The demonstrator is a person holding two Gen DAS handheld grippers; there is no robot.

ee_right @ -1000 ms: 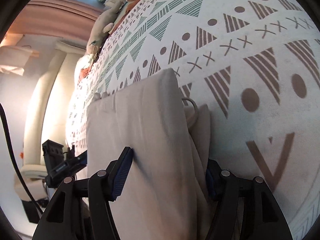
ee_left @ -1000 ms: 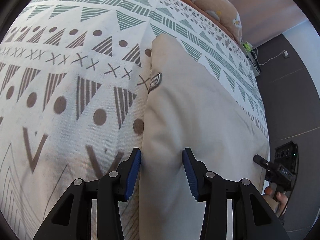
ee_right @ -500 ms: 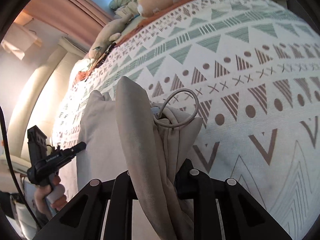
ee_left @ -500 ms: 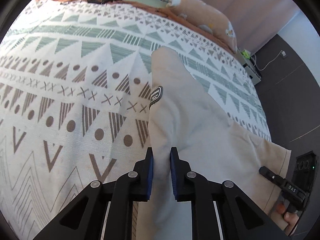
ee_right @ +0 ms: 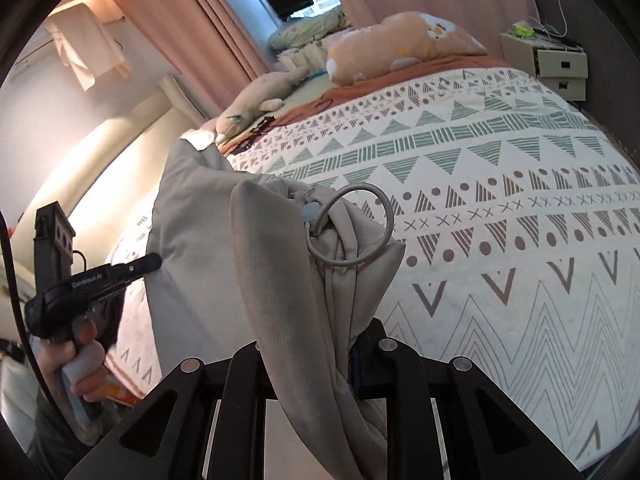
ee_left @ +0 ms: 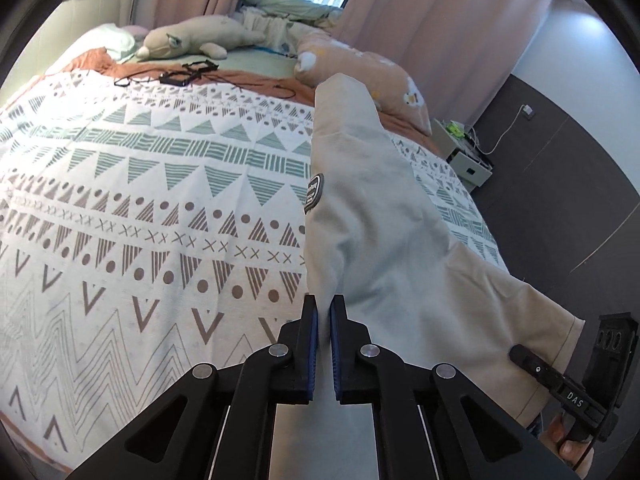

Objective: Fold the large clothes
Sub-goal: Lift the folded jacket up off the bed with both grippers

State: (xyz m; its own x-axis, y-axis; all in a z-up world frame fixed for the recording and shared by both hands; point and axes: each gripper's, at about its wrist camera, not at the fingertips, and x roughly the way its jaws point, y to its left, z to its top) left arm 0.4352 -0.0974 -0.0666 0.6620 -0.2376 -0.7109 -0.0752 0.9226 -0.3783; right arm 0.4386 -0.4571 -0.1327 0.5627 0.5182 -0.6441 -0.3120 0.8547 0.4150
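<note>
A large beige garment with a dark oval patch hangs lifted above the patterned bed cover. My left gripper is shut on its near edge. In the right wrist view the same garment bunches over the jaws, with a grey drawstring loop at its top. My right gripper is shut on the bunched fabric, which hides its fingertips. Each gripper shows in the other's view: the right one and the left one.
Plush toys and an orange pillow lie at the head of the bed with black cables. A small drawer unit stands by the dark wall. Pink curtains hang behind.
Both grippers closed on the garment, then rose, lifting it off the bed cover. The views tilted up and now show the head of the bed and the curtains.
</note>
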